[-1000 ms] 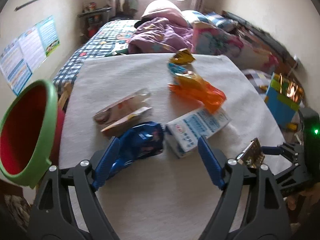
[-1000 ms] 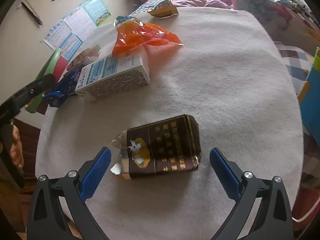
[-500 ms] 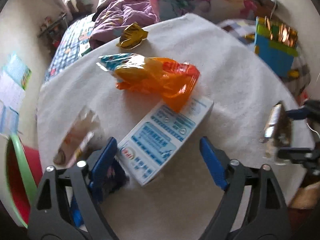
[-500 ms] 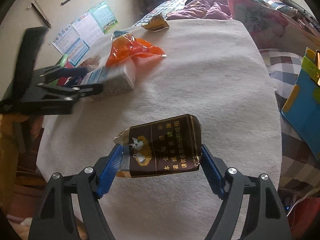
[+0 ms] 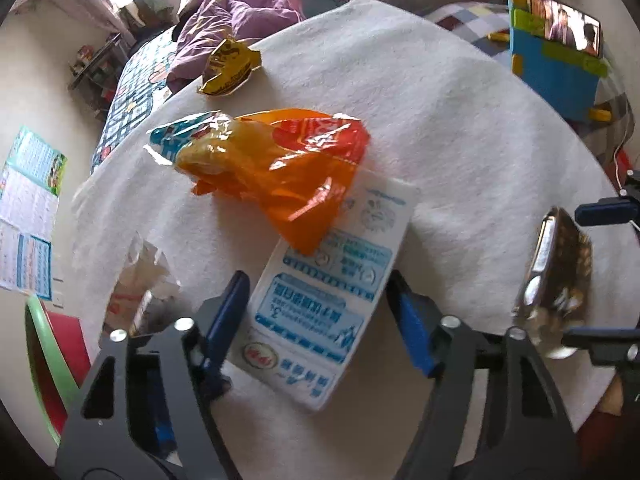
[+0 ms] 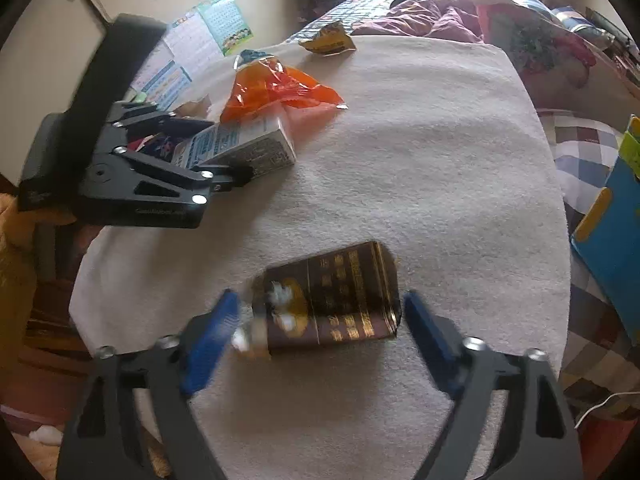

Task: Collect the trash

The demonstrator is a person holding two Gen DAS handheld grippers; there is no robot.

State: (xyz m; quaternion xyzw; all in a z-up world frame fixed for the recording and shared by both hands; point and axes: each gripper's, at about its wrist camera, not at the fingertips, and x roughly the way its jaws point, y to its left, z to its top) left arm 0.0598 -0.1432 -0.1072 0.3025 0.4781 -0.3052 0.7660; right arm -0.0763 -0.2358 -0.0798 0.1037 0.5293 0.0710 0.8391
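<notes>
On the white-clothed table (image 5: 460, 120) lies a white and blue box (image 5: 328, 292). My left gripper (image 5: 318, 304) straddles it, jaws closing, both blue pads against its long sides; the right wrist view shows this left gripper (image 6: 224, 160) around the box (image 6: 240, 148). A dark brown packet with gold print (image 6: 340, 296) lies between the fingers of my right gripper (image 6: 320, 320), whose jaws are opening, with small gaps at both ends. An orange plastic bag (image 5: 280, 176) overlaps the box's far end. A yellow wrapper (image 5: 228, 66) sits at the far edge.
A red bin with a green rim (image 5: 44, 360) stands left of the table. A clear wrapper (image 5: 140, 280) and a blue wrapper (image 5: 160, 432) lie by my left finger. A blue box with a phone (image 5: 552, 68) stands at the right. A bed with purple bedding (image 5: 240, 12) is behind.
My left gripper moved off the blue wrapper to the white and blue box, rolled, and narrowed around it. My right gripper closed on the brown packet, then spread again.
</notes>
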